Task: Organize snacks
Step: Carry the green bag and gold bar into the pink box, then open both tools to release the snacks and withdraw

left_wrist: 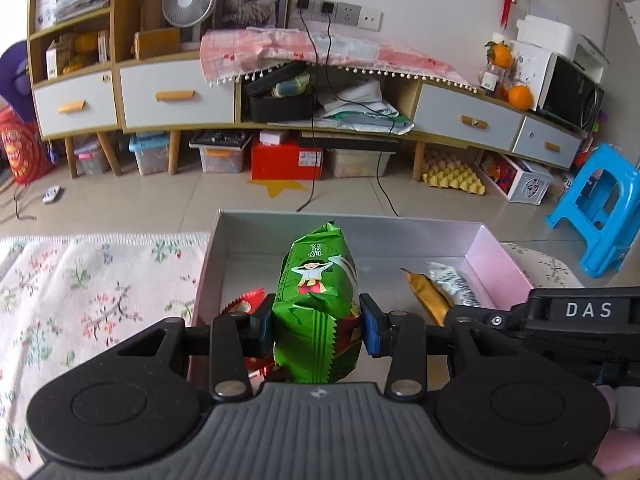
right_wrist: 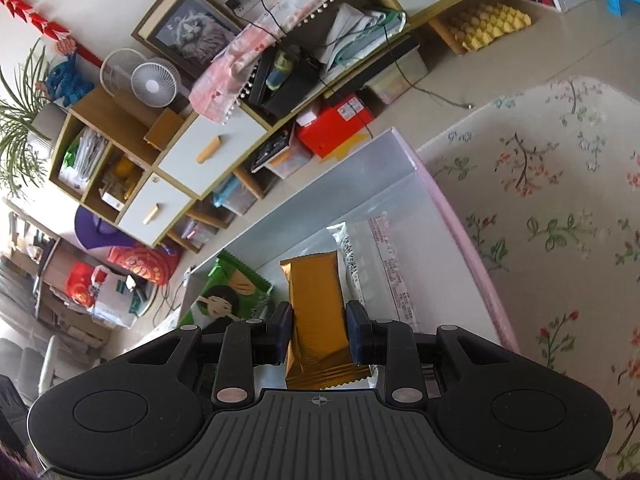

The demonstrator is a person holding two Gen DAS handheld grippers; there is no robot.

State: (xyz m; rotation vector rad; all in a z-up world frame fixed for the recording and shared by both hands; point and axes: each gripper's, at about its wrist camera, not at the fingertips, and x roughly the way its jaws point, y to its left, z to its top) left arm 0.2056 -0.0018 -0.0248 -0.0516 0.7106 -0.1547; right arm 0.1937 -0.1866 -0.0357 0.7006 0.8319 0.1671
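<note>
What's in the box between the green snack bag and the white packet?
The gold packet lies between the green snack bag and the white packet, with the right claw pinching it. The right wrist view shows this best.

The left gripper point(left_wrist: 318, 326) points toward twelve o'clock and sits level. Its two fingers are drawn in from nine and three o'clock, and both pads point(left_wrist: 264, 328) press into the sides of a green snack packet point(left_wrist: 318, 304), so the wrapper creases between them. The right gripper point(right_wrist: 319, 334) is rolled hard, its view tilted well off level. Its fingers are likewise drawn in on a gold snack packet point(right_wrist: 316, 308) that runs toward twelve o'clock; the three o'clock pad looks to be touching, though at nine o'clock contact is hard to judge. Its black body shows in the left view at three o'clock, just beside the left gripper.
</note>
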